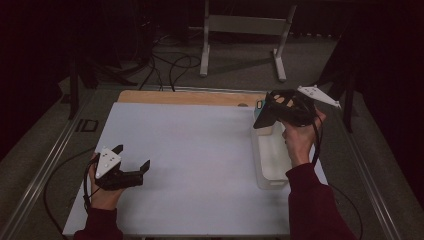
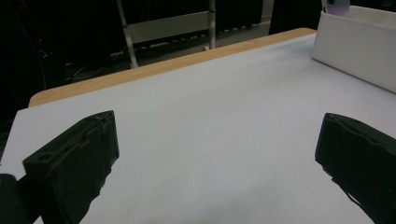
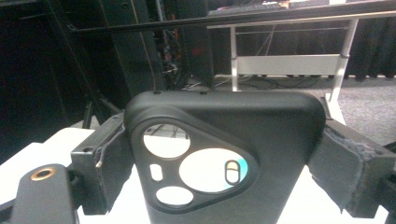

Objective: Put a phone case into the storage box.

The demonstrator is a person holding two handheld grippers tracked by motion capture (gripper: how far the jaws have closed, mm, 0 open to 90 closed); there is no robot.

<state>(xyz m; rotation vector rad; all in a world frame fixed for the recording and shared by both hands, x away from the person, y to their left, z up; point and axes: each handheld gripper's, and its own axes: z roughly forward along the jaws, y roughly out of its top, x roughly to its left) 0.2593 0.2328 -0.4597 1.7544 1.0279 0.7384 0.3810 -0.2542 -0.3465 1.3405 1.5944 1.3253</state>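
R gripper (image 1: 263,116) jaws clamped on black phone case (image 3: 224,154), held above white bin's (image 1: 272,167) far end, prob. long axis upright; L gripper (image 1: 132,159) jaws apart, idle on counter (image 1: 200,150), well apart.

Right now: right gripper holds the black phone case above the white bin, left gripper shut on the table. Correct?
Not quite: the left gripper is open, its fingers wide apart over the bare white table, as the left gripper view shows. The rest holds: the right gripper clamps the black phone case above the white bin.
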